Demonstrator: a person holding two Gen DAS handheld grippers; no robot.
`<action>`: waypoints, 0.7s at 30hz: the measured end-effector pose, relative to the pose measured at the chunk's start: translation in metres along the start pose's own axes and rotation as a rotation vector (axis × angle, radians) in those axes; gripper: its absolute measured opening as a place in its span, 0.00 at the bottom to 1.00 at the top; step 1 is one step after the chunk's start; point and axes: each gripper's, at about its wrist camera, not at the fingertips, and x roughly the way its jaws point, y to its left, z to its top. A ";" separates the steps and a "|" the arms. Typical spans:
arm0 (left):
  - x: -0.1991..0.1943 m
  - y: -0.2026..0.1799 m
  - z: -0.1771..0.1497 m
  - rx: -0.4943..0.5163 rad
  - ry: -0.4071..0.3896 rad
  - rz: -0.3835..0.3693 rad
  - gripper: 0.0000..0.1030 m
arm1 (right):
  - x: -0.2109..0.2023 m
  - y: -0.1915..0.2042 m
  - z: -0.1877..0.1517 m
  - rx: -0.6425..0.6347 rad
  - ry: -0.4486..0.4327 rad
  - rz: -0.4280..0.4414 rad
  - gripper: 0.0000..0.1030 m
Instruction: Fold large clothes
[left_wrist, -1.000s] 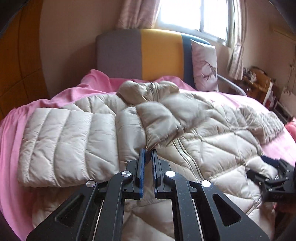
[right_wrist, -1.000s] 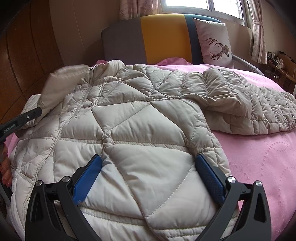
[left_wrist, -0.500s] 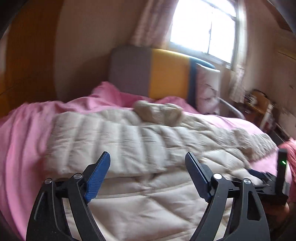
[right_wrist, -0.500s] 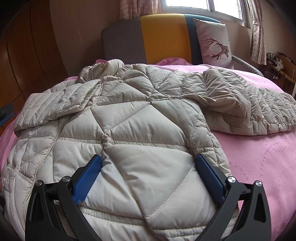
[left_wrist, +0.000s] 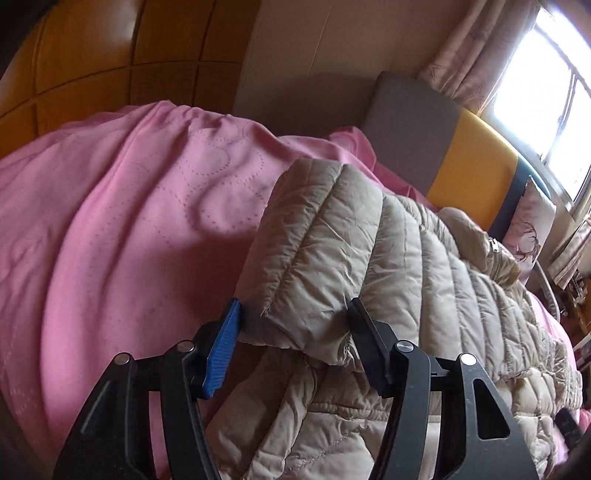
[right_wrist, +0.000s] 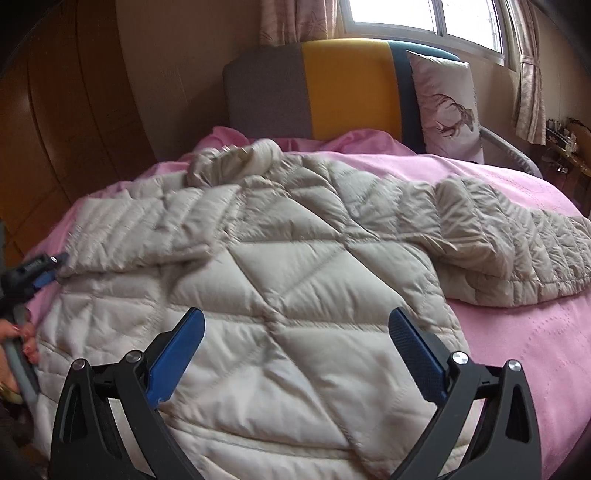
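Bright window (right_wrist: 424, 22) top right, curtains (right_wrist: 530, 74), grey-yellow headboard (right_wrist: 314, 88), deer pillow (right_wrist: 447, 107), wood panelling (right_wrist: 55, 129) left.

A pale beige quilted down jacket (right_wrist: 280, 295) lies spread front-up on the pink bed (right_wrist: 524, 354), one sleeve (right_wrist: 140, 229) folded across its chest, the other sleeve (right_wrist: 517, 243) stretched outward.

Left gripper (left_wrist: 295, 332) jaws closing; right gripper (right_wrist: 295, 339) jaws spread wide.
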 end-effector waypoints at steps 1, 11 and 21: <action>0.003 -0.001 -0.001 0.007 0.010 -0.001 0.57 | 0.005 0.006 0.007 0.006 0.012 0.039 0.93; 0.016 0.006 -0.008 -0.011 0.065 0.002 0.66 | 0.092 0.045 0.043 0.107 0.184 0.166 0.17; 0.020 -0.007 0.011 0.037 0.021 0.071 0.72 | 0.096 0.020 0.037 0.138 0.135 0.057 0.09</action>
